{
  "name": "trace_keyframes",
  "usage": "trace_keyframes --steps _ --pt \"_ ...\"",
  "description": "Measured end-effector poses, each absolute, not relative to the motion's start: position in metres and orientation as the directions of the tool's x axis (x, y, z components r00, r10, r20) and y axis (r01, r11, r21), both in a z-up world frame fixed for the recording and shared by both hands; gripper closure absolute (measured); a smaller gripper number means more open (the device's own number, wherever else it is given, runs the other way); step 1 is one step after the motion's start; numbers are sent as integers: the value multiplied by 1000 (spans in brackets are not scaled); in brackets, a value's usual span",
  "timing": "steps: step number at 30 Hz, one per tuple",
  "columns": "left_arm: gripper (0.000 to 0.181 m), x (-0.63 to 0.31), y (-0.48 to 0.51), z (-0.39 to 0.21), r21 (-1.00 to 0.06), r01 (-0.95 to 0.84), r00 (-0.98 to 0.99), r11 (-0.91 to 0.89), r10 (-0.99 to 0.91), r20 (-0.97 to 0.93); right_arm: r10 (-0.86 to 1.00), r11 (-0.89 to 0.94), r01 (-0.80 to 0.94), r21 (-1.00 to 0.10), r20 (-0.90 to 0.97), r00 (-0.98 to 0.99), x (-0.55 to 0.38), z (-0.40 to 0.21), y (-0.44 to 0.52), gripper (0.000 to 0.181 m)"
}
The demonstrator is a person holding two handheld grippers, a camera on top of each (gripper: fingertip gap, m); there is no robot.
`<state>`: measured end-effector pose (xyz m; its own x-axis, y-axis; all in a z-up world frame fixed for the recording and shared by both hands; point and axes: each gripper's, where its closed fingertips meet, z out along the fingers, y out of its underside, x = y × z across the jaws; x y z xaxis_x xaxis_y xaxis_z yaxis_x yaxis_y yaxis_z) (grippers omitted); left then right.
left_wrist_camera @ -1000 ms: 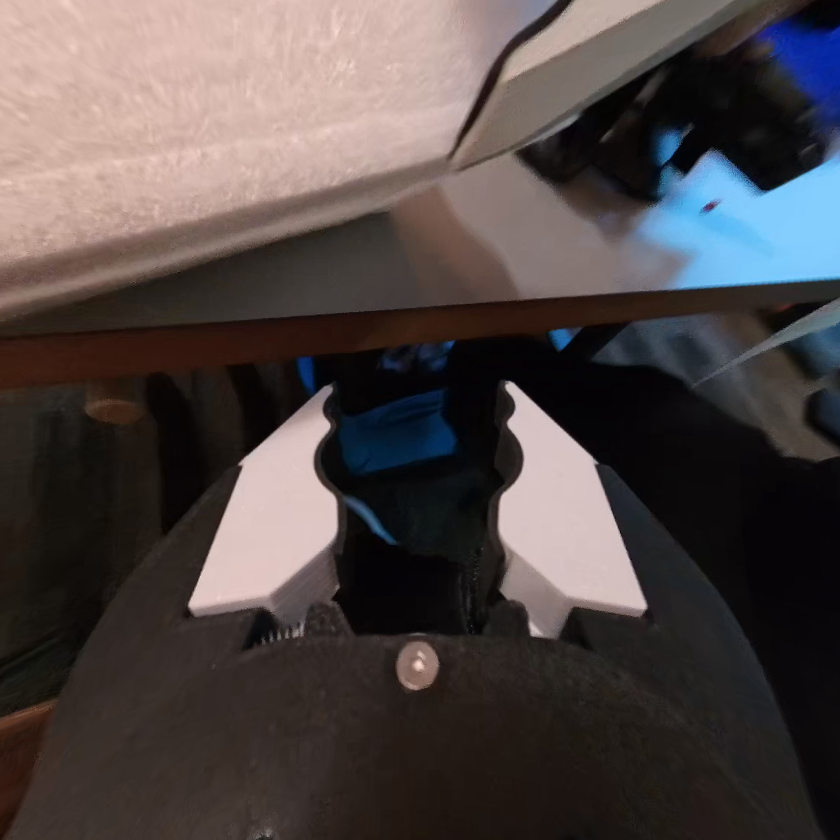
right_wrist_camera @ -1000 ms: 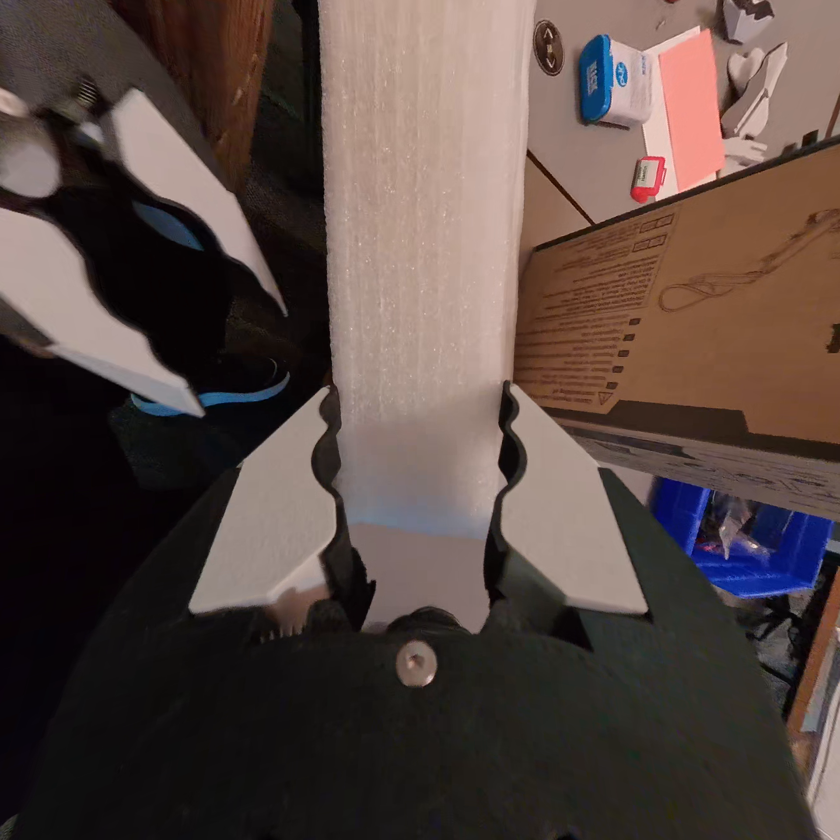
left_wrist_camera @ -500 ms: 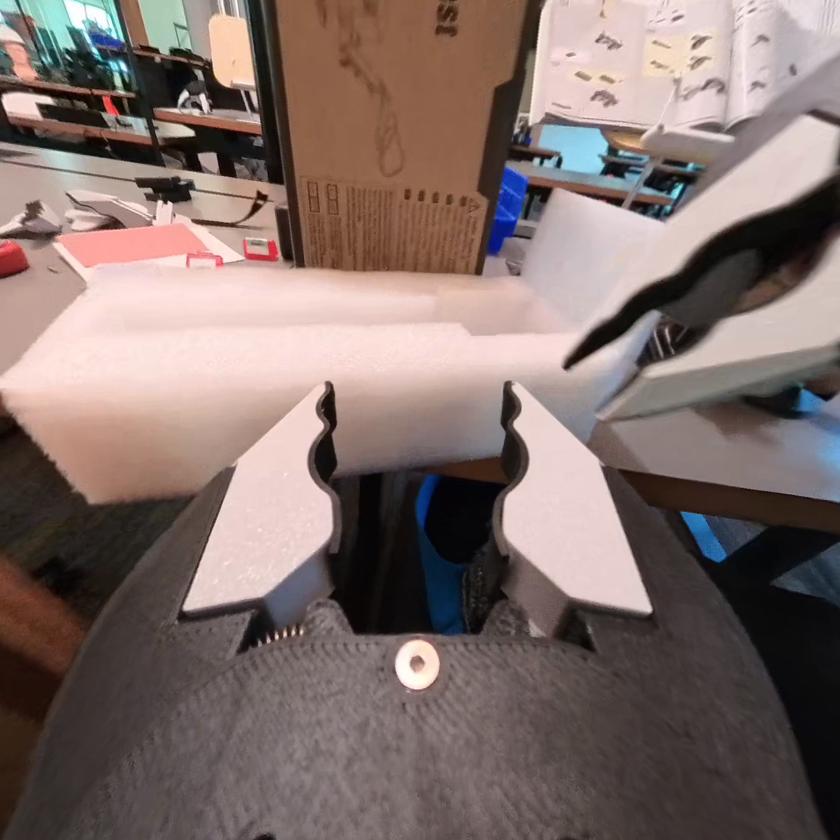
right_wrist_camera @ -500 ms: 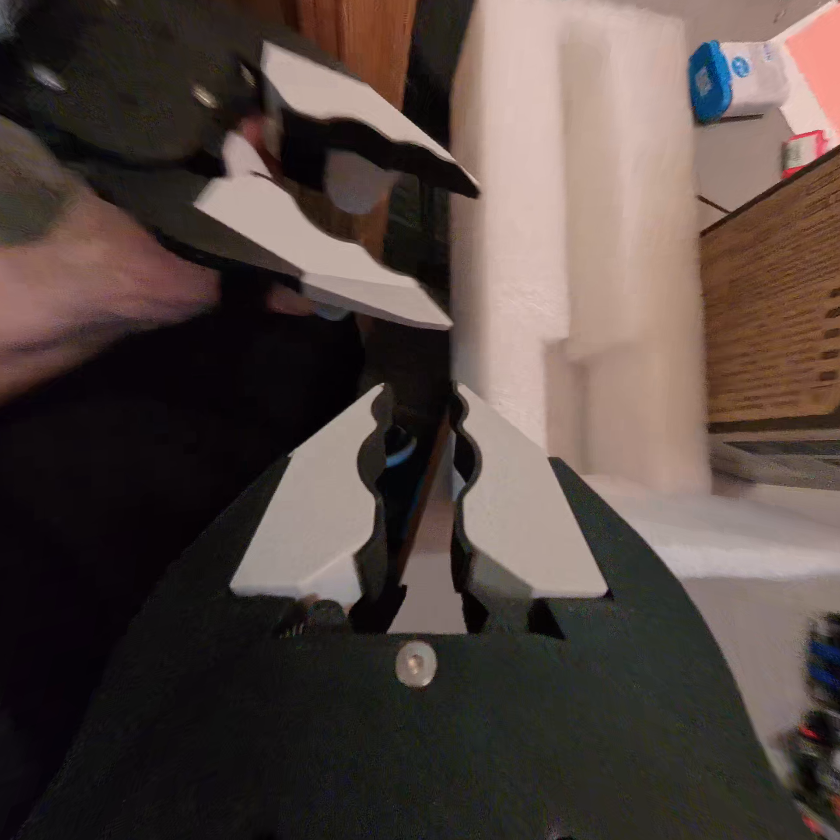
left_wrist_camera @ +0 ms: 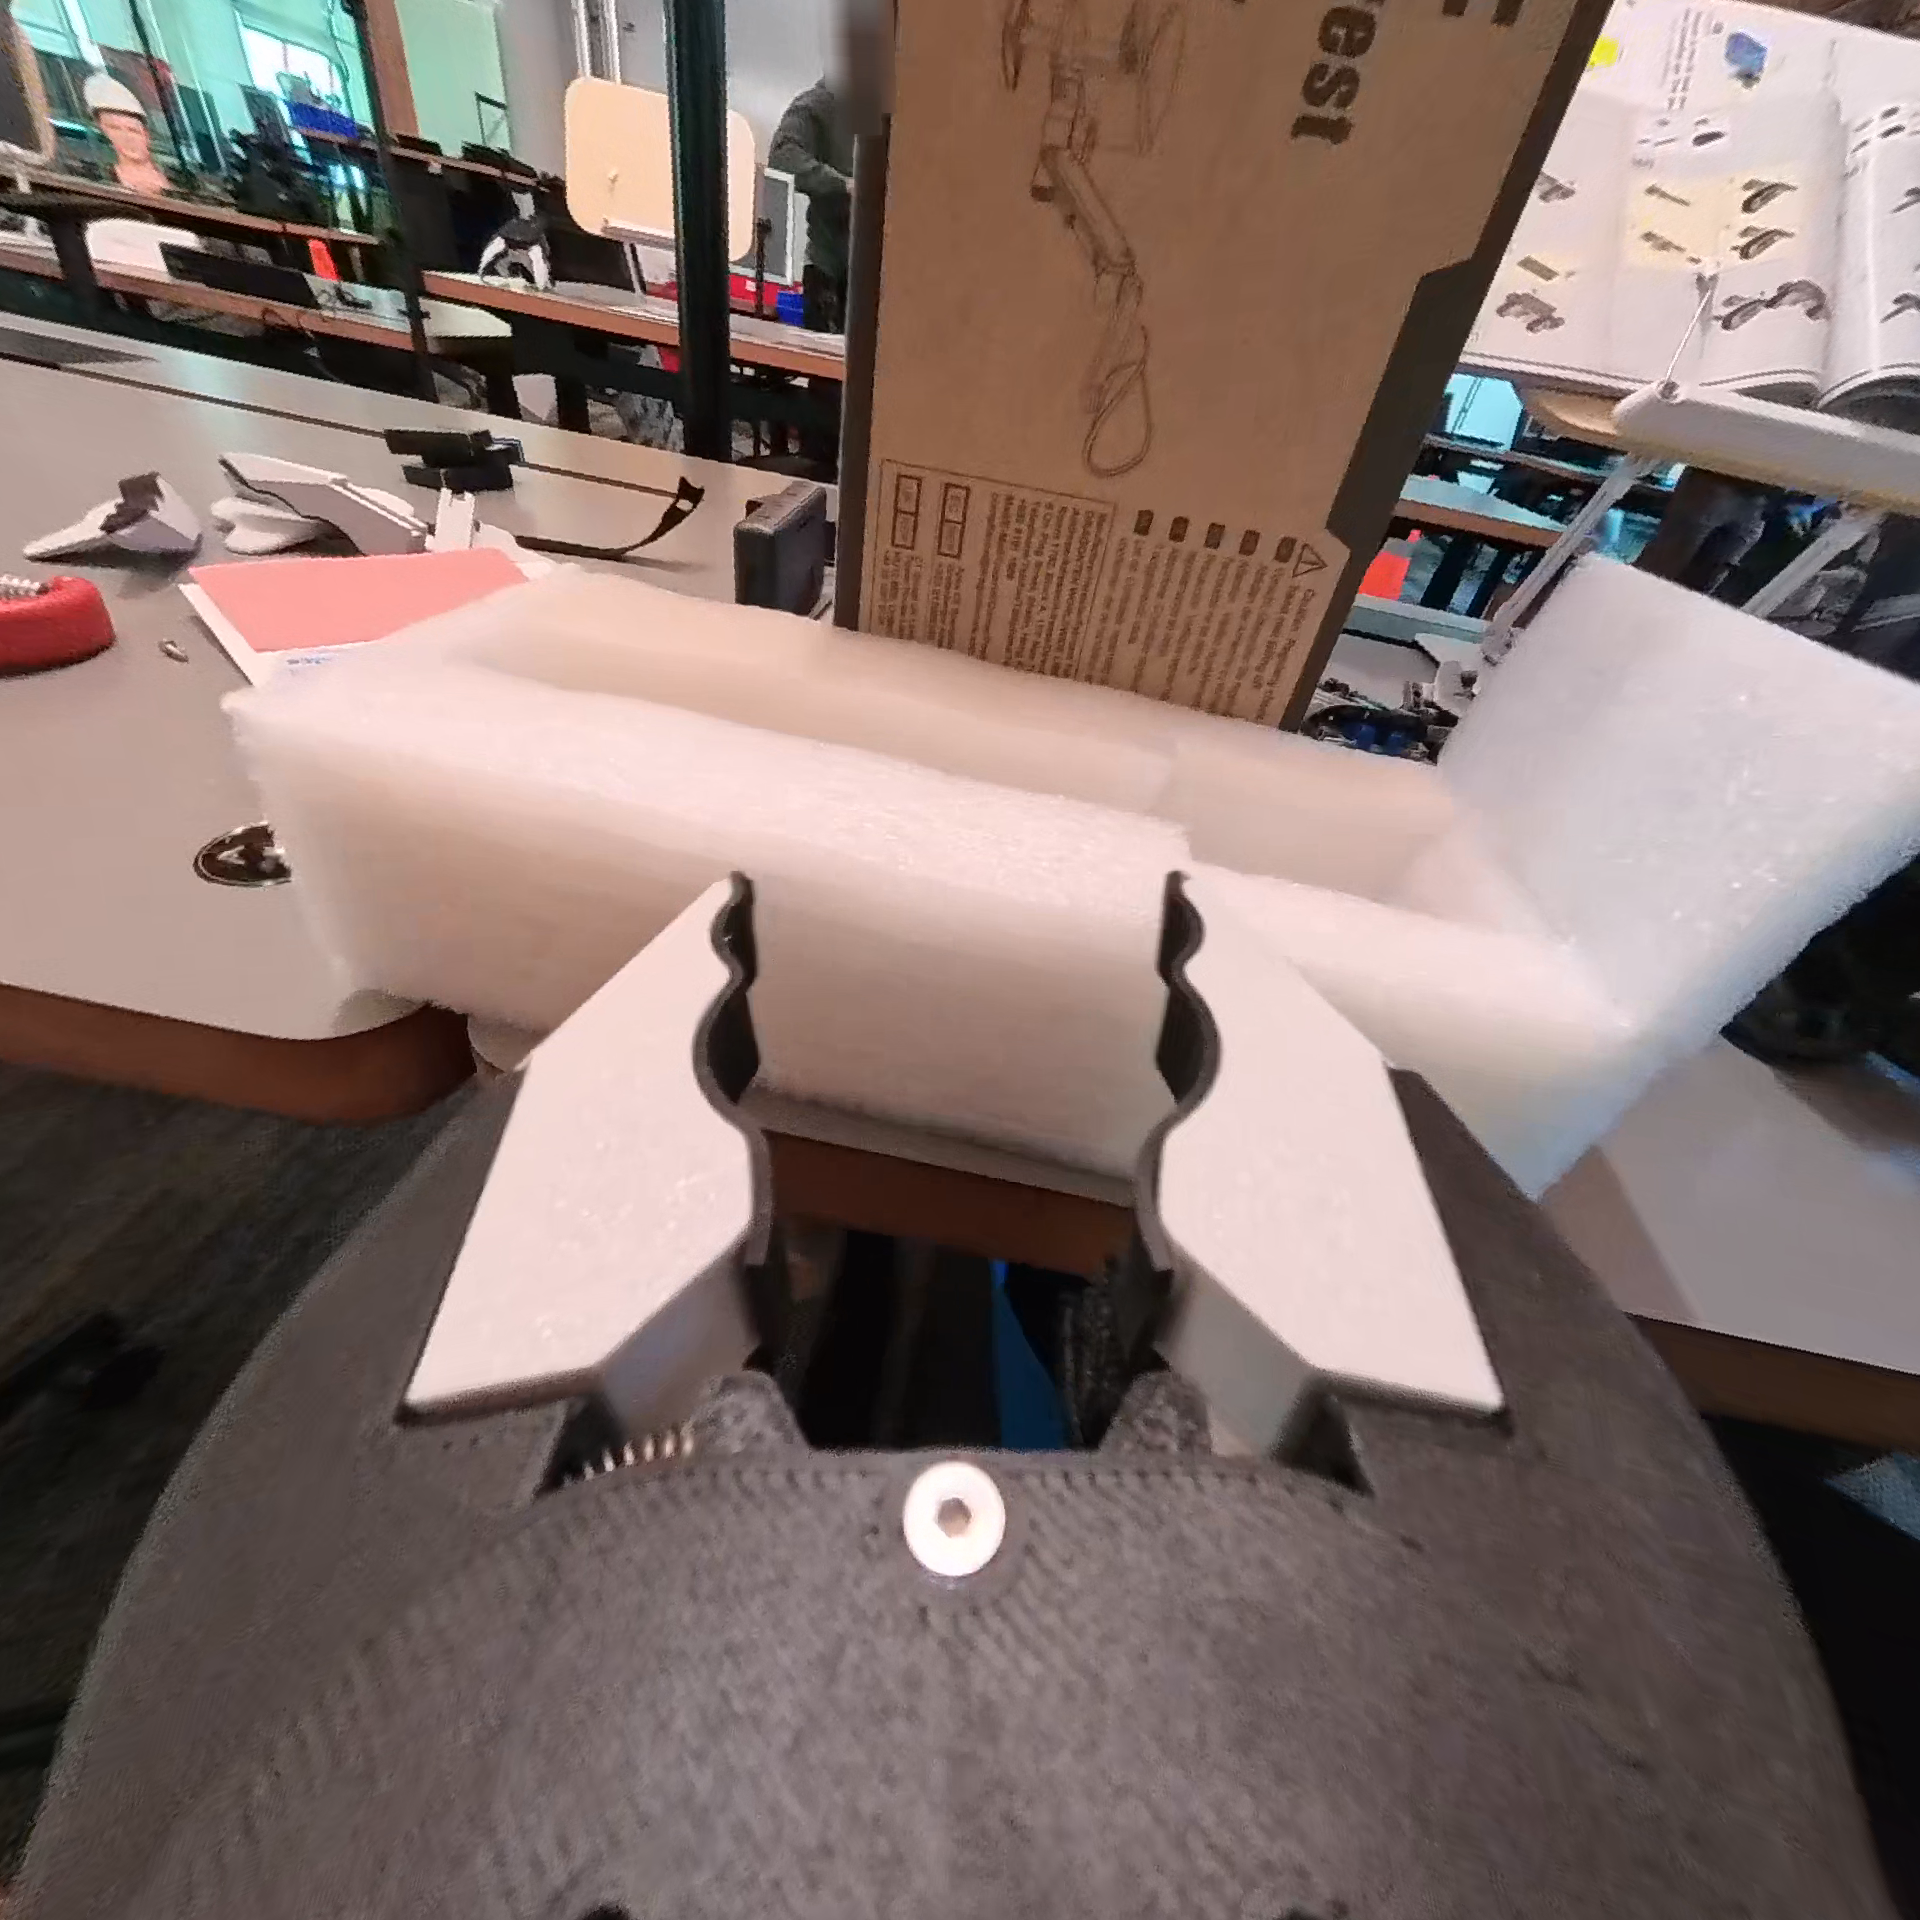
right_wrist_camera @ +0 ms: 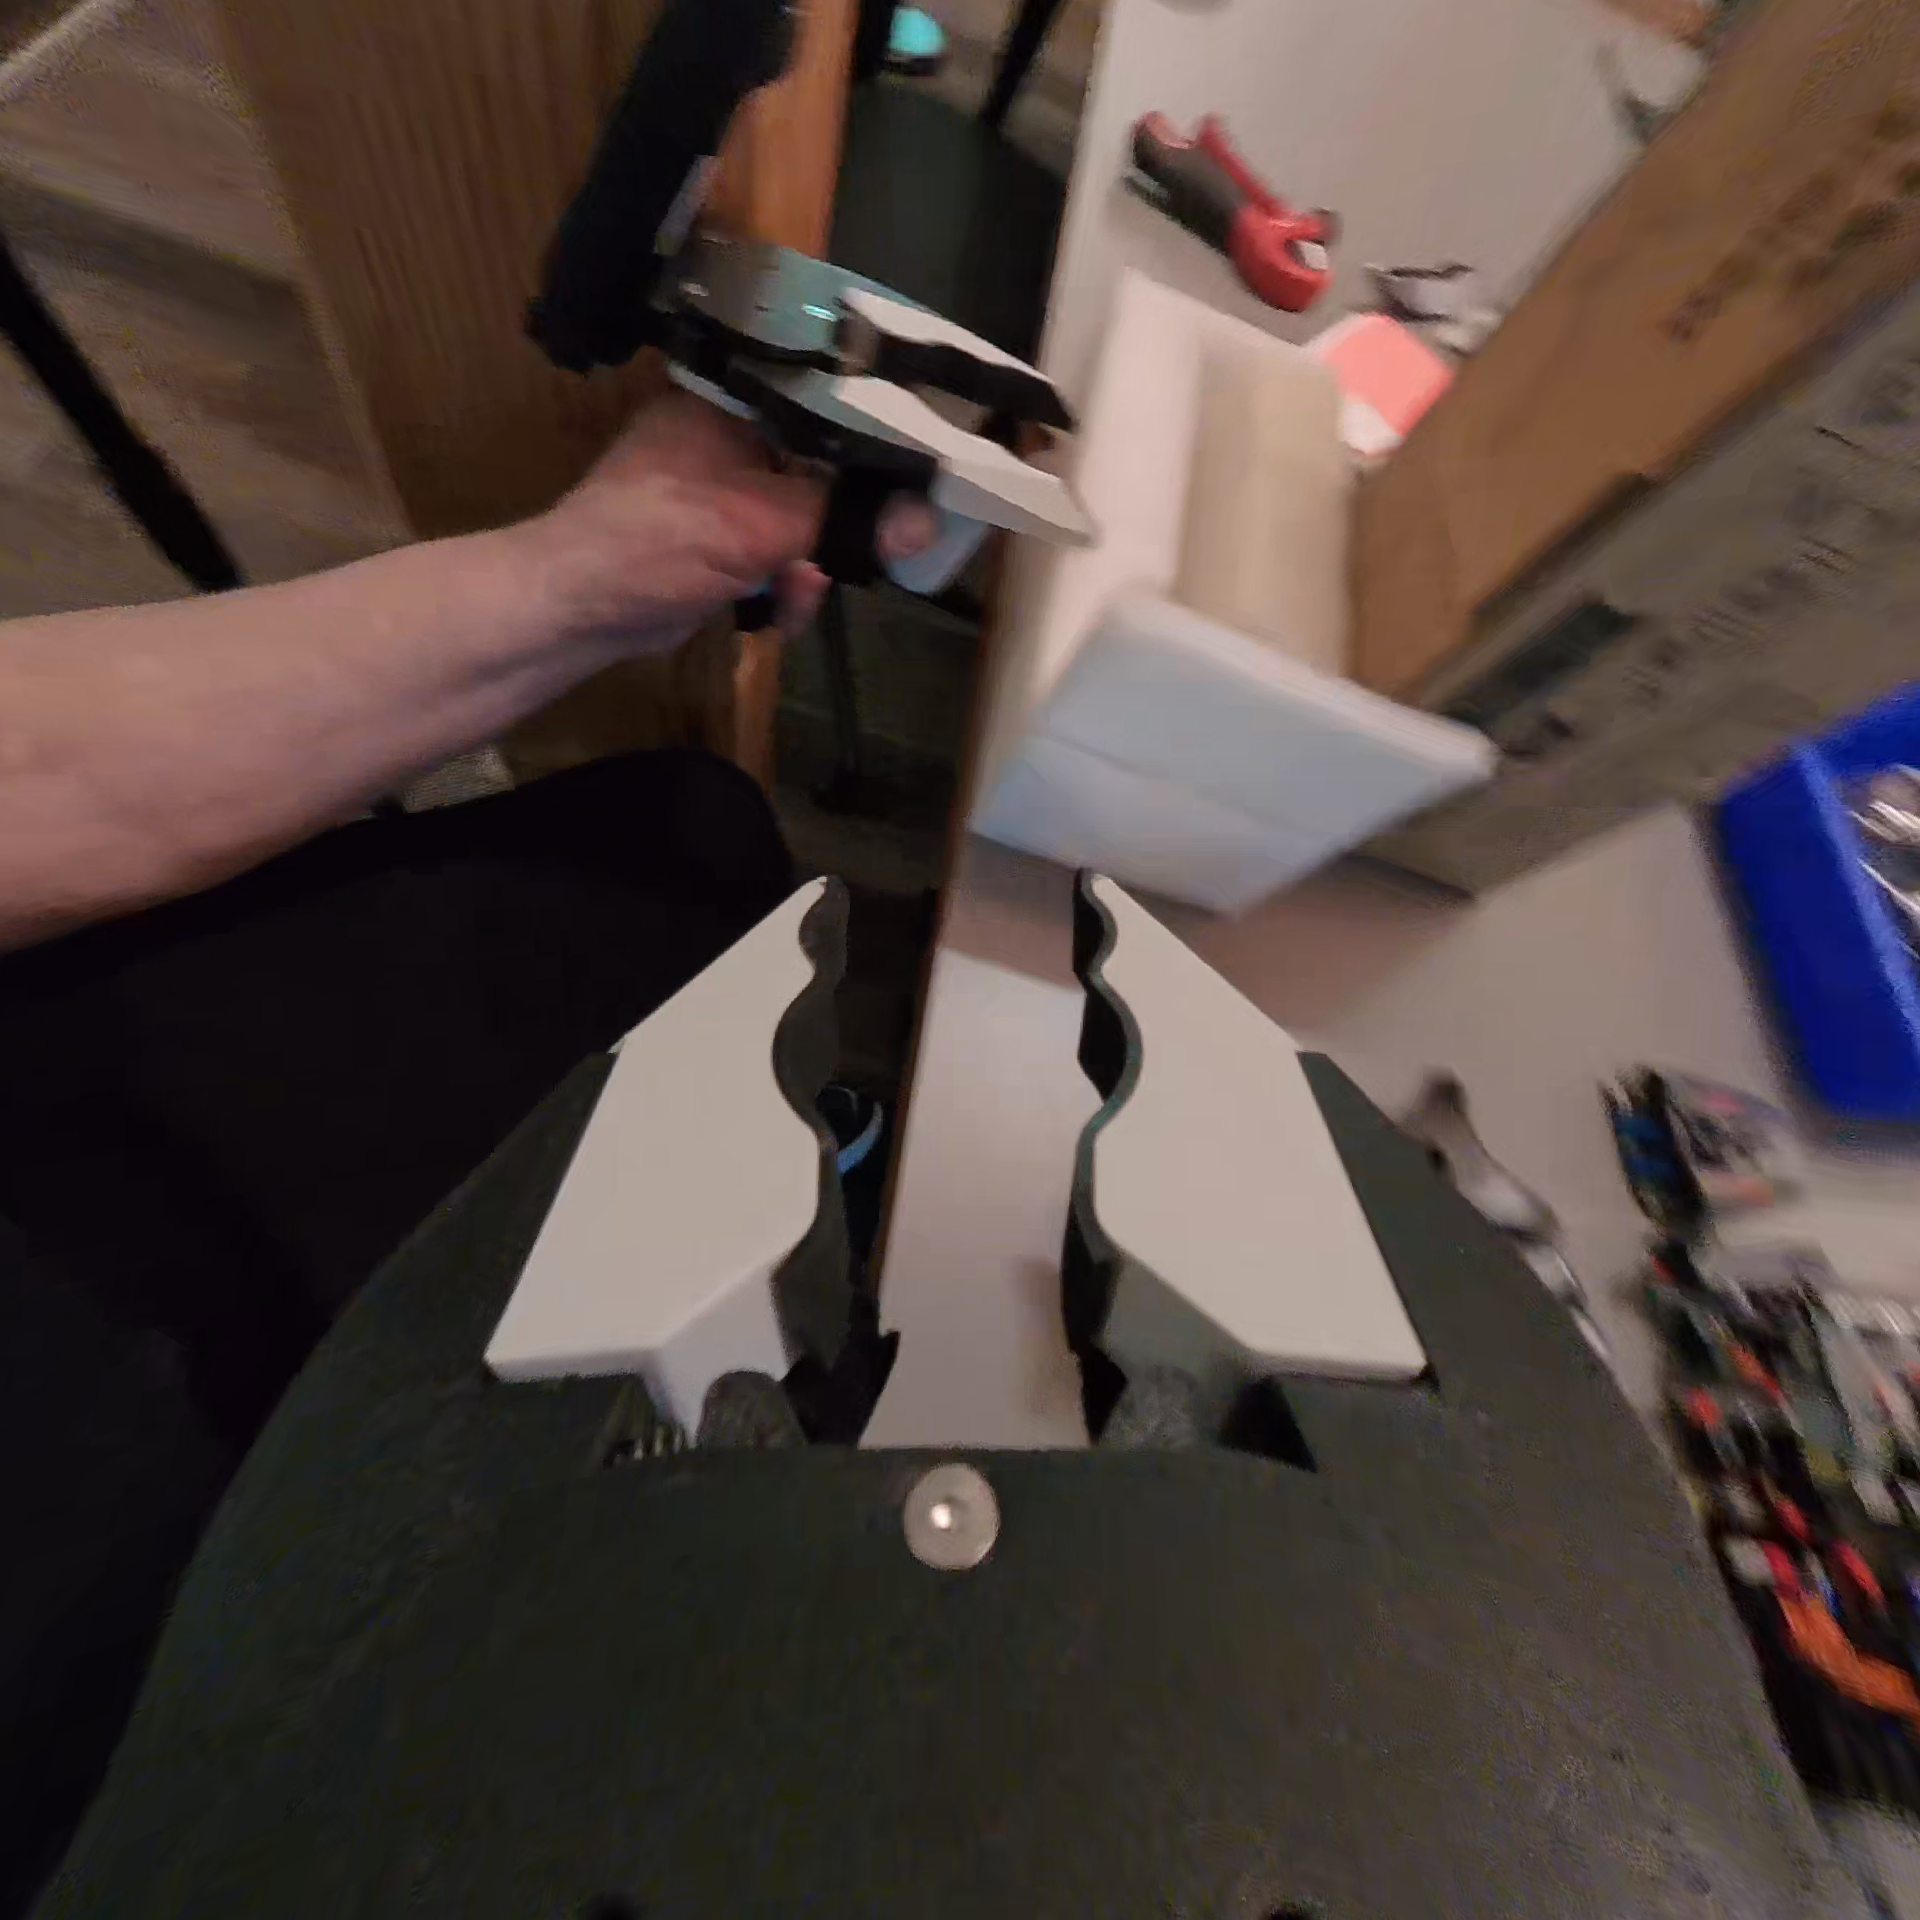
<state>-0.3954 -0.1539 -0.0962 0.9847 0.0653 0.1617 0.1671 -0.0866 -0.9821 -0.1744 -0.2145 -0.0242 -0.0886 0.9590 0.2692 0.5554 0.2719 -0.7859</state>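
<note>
My left claw (left_wrist_camera: 951,914) stood released with nothing between its jaws, level with the surface (left_wrist_camera: 104,935) edge and right at the near face of the white foam tray (left_wrist_camera: 727,821), though I could not tell whether the tips touched it. The foam lay at that edge, a tall cardboard box (left_wrist_camera: 1143,312) upright just behind it and a red sheet (left_wrist_camera: 353,597) beyond its left end. My right claw (right_wrist_camera: 956,894) was likewise released and empty, its jaws either side of the surface edge (right_wrist_camera: 961,831), well short of the foam's end.
</note>
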Motion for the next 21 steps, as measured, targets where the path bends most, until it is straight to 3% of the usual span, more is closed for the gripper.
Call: trace_keyframes --steps 5,8,11,17,21 --pt "84 -392 -174 -96 -991 128 984 -47 132 120 943 153 543 -826 286 168 -87 -16 -162 123" --pt "78 -377 -205 -75 -998 -65 974 18 220 -59 926 86 573 -815 277 256 -36 -31 -143 122" --pt "82 -320 -214 -50 -962 -272 948 41 182 -260 931 9 573 -819 216 295 -5 -49 -136 119" --pt "66 -161 -166 -15 -879 -474 835 53 -289 -468 918 21 596 -803 252 307 5 -75 -131 114" --pt "47 -102 -111 -40 -758 -647 675 -85 -527 -517 899 56 643 -764 318 300 -2 -90 -121 114"
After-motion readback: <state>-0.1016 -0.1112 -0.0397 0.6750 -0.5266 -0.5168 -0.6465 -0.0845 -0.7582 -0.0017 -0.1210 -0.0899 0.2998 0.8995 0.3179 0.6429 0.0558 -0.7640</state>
